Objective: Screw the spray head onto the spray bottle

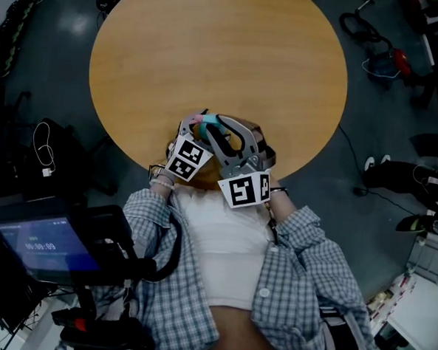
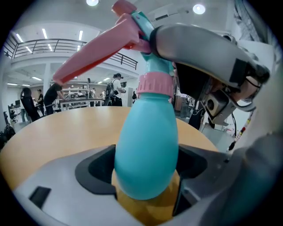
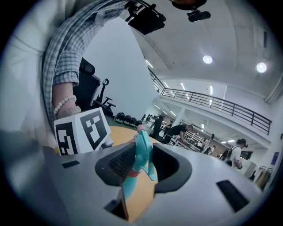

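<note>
A teal spray bottle (image 2: 146, 150) stands upright between the jaws of my left gripper (image 2: 146, 174), which is shut on its round body just above the wooden table (image 2: 57, 137). A pink collar (image 2: 154, 84) rings its neck, and a pink trigger (image 2: 95, 55) slants out to the left. My right gripper (image 2: 208, 57) reaches in from the upper right over the teal spray head (image 3: 142, 154) and is shut on it (image 3: 141, 167). In the head view both grippers (image 1: 195, 143) (image 1: 232, 143) meet at the table's near edge, with the spray head (image 1: 207, 120) showing between them.
The round wooden table (image 1: 219, 59) stretches away from the grippers. A black stand with a lit screen (image 1: 37, 244) sits at the lower left. Cables and a red object (image 1: 392, 63) lie on the floor at the upper right. People stand far off in the hall (image 2: 116, 88).
</note>
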`<move>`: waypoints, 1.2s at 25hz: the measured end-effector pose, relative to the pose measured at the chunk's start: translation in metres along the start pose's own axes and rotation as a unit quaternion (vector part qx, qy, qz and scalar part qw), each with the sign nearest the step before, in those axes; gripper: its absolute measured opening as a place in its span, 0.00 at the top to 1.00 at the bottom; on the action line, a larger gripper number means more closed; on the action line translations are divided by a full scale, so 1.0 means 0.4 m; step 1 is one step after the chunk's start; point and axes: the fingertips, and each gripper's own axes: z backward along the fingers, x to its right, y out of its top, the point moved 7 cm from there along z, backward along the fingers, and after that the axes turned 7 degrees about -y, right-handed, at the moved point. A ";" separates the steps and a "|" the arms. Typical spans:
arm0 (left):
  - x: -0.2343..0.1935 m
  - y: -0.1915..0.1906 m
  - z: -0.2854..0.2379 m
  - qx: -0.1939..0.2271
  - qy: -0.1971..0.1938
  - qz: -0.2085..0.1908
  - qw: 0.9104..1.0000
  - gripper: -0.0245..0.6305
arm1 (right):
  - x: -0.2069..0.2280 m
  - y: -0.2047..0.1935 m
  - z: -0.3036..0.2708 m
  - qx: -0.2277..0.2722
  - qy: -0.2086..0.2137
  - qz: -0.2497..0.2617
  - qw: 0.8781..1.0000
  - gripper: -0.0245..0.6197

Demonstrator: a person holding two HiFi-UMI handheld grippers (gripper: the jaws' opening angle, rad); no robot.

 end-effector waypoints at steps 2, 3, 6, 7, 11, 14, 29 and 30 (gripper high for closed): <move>0.000 0.003 -0.001 0.005 0.000 -0.003 1.000 0.34 | -0.001 0.001 0.007 -0.004 0.003 -0.001 1.000 0.79; -0.001 0.005 -0.001 0.006 0.001 -0.005 1.000 0.34 | 0.000 0.002 0.009 -0.007 0.005 -0.002 1.000 0.79; -0.001 0.001 -0.003 0.003 0.000 -0.002 1.000 0.34 | 0.002 0.006 0.011 -0.016 0.013 0.001 1.000 0.79; -0.001 -0.001 -0.003 0.002 0.000 -0.002 1.000 0.34 | 0.001 0.007 0.012 -0.017 0.016 0.006 1.000 0.79; -0.002 0.003 0.005 0.001 0.002 -0.004 1.000 0.34 | 0.002 0.010 0.016 -0.018 0.024 0.013 0.999 0.80; -0.003 -0.005 -0.001 0.006 -0.001 -0.003 1.000 0.34 | 0.013 0.014 0.015 -0.020 0.031 -0.001 0.999 0.80; 0.002 0.008 -0.009 0.009 -0.008 -0.007 1.000 0.34 | 0.133 -0.012 -0.003 -0.056 0.306 0.142 0.940 0.70; 0.002 0.006 -0.013 0.011 -0.008 -0.008 1.000 0.34 | 0.130 -0.009 -0.010 -0.059 0.329 0.165 0.928 0.70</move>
